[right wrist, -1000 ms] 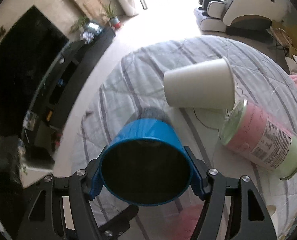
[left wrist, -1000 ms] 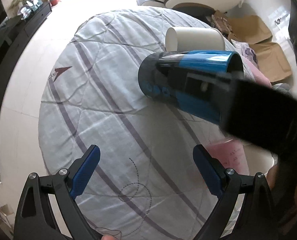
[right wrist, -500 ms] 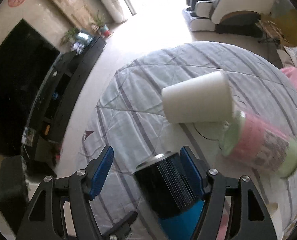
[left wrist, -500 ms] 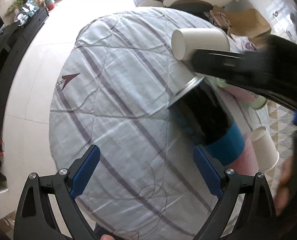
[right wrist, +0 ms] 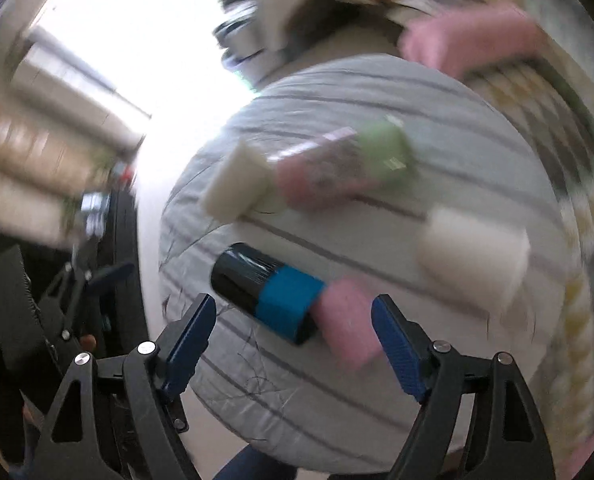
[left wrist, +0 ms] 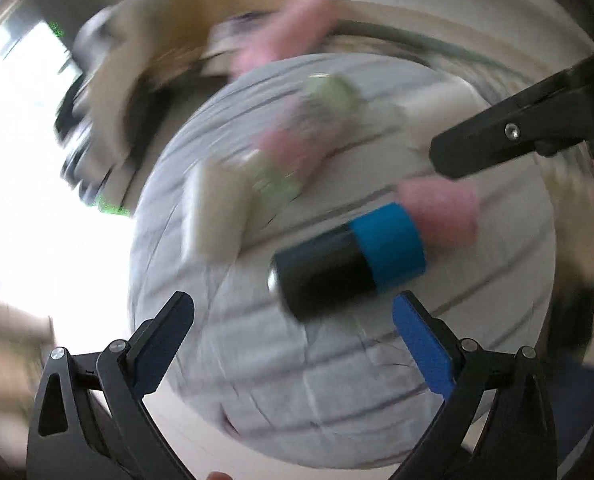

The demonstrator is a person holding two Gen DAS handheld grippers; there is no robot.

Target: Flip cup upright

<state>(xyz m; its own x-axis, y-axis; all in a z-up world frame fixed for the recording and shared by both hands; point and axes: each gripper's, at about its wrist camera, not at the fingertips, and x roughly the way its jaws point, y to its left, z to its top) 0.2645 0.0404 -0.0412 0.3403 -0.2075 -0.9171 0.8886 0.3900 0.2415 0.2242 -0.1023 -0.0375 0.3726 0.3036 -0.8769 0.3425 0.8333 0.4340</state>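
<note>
1. Left wrist view, heavily blurred: the left tool (left wrist: 293, 332) is hanging with its blue-padded fingers (left wrist: 423, 346) spread wide, pinching nothing. Just beyond them the black-and-blue cup (left wrist: 347, 262) is lying on its side on the round surface (left wrist: 281, 392) under a grey striped cloth, its black end pointing left and its blue band to the right. A pink object (left wrist: 441, 210) is sitting just beside the blue end; whether the two are touching is lost in the blur.
2. Farther off in the same view, a white paper cup (left wrist: 215, 212) is lying to the left, next to a pink and green can (left wrist: 303, 140). A second white cup (left wrist: 437, 112) is lying at the far right. One black finger of the right tool (left wrist: 509, 132) is reaching in from the right edge.
3. Right wrist view, also blurred: the right tool (right wrist: 293, 328) is holding its fingers wide apart, gripping nothing. The cup (right wrist: 269, 294) is lying on its side just past them, with the pink object (right wrist: 349, 328) at its blue end. The can (right wrist: 345, 168) and a white cup (right wrist: 237, 186) are lying farther away, and another white cup (right wrist: 473, 254) is on the right.
</note>
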